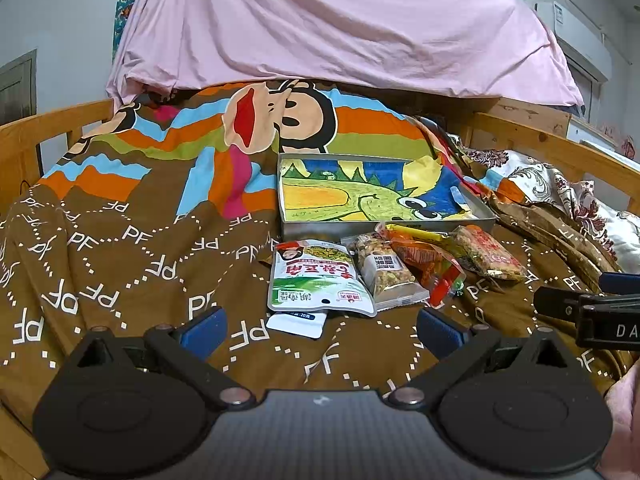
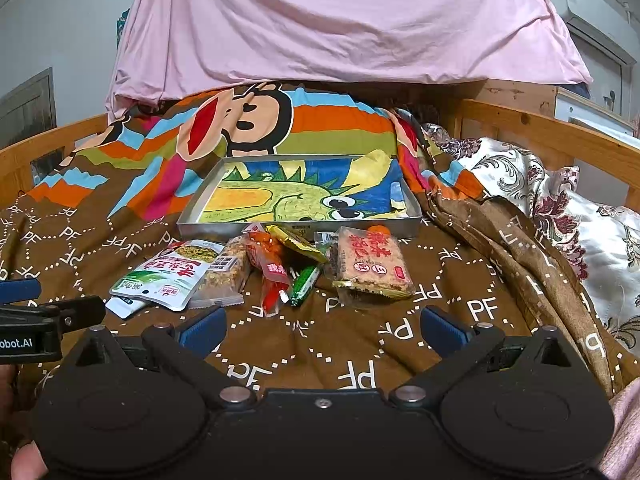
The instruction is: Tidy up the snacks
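1. Left gripper [image 1: 320,330] and right gripper [image 2: 320,328]: both spread, holding nothing, poised near the snacks.
2. Snack packets [image 2: 260,268] lie clustered just before the empty tray [image 2: 200,230], probably their destination.

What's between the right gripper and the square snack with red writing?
Only bare brown blanket separates the open right gripper from the square snack; the right wrist view shows it.
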